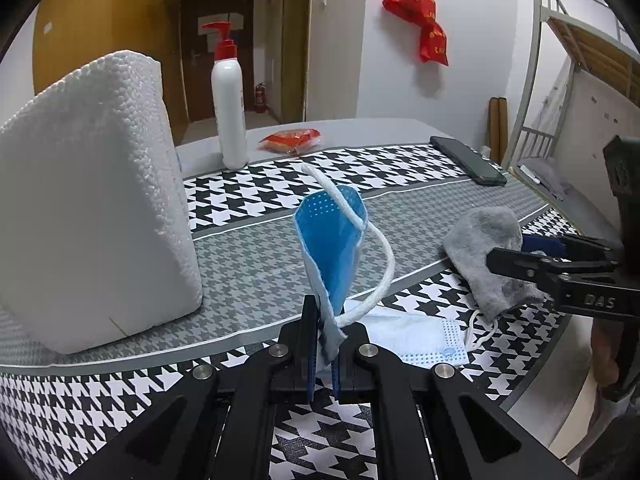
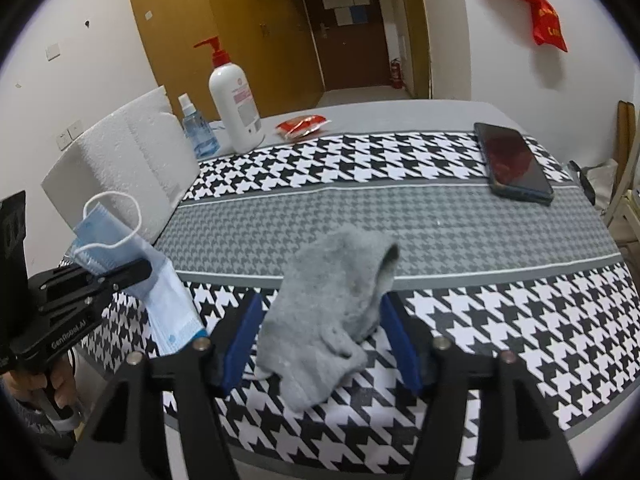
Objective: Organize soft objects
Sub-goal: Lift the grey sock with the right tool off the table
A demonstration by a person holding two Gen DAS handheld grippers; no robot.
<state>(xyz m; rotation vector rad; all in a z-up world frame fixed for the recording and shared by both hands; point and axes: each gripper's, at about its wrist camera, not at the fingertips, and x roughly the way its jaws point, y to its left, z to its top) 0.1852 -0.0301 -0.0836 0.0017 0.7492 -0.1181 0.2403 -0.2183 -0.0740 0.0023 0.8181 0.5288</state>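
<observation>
Now my left gripper (image 1: 326,344) pinches the blue face mask (image 1: 332,240), while my open right gripper (image 2: 320,344) straddles the grey sock (image 2: 332,304) lying lengthwise between its pads.

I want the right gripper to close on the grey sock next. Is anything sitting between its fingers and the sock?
Nothing visible does. The grey sock lies on the table between the open right gripper, its blue pads clear on both sides.

Open table (image 2: 440,216) ahead of right hand-held gripper (image 2: 320,344), up to phone (image 2: 514,162) far right. Foam block (image 1: 92,200) close left of left hand-held gripper (image 1: 326,344); pump bottle (image 1: 229,108) beyond.
</observation>
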